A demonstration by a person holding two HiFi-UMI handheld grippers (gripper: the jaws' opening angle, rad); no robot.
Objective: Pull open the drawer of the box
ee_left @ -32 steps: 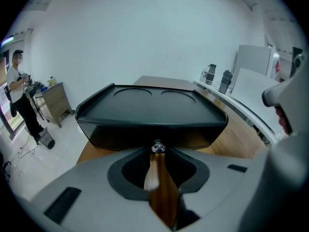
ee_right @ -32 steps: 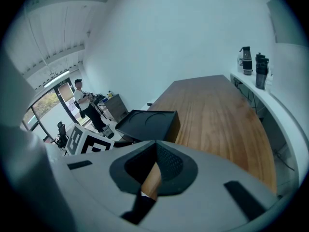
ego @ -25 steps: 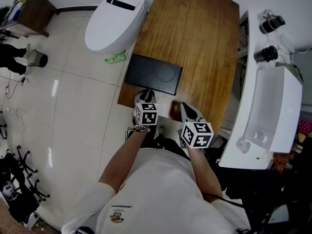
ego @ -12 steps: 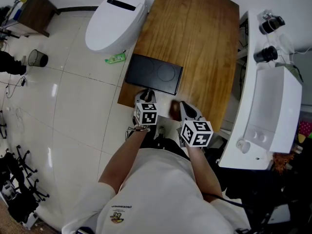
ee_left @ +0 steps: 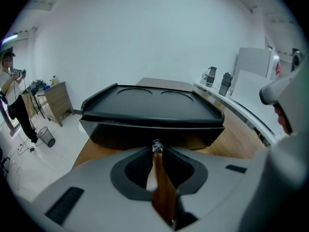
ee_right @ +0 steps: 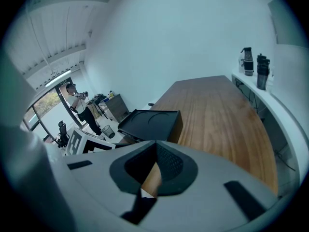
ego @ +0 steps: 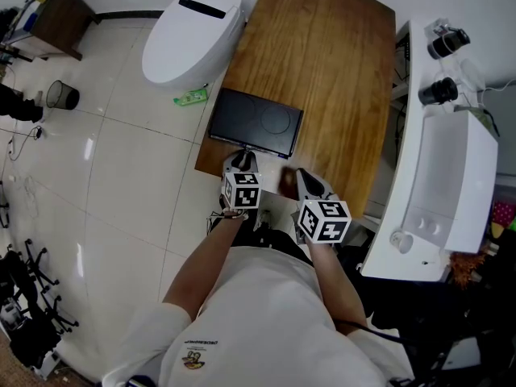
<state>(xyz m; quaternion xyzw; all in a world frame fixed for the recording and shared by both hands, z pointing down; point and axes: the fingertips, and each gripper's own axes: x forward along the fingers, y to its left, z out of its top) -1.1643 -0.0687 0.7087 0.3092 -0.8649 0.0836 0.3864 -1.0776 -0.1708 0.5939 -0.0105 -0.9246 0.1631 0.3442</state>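
A flat black box (ego: 256,122) lies at the near left corner of the wooden table (ego: 330,63). In the left gripper view its drawer front (ee_left: 152,134) fills the middle, and a small metal knob (ee_left: 157,146) sticks out of it. My left gripper (ego: 242,161) is at the box's near side, and in its own view the left gripper (ee_left: 157,150) is shut on that knob. My right gripper (ego: 305,181) hovers over the table's near edge, right of the box, jaws shut and empty. From the right gripper view the box (ee_right: 152,121) lies ahead to the left.
A white rounded appliance (ego: 192,31) stands on the tiled floor left of the table. A white counter (ego: 451,176) with two dark bottles (ego: 442,91) runs along the right. A green item (ego: 190,97) and a bin (ego: 61,95) are on the floor.
A thin pale line now shows along the box's near edge by the left gripper. Both grippers have hardly moved.
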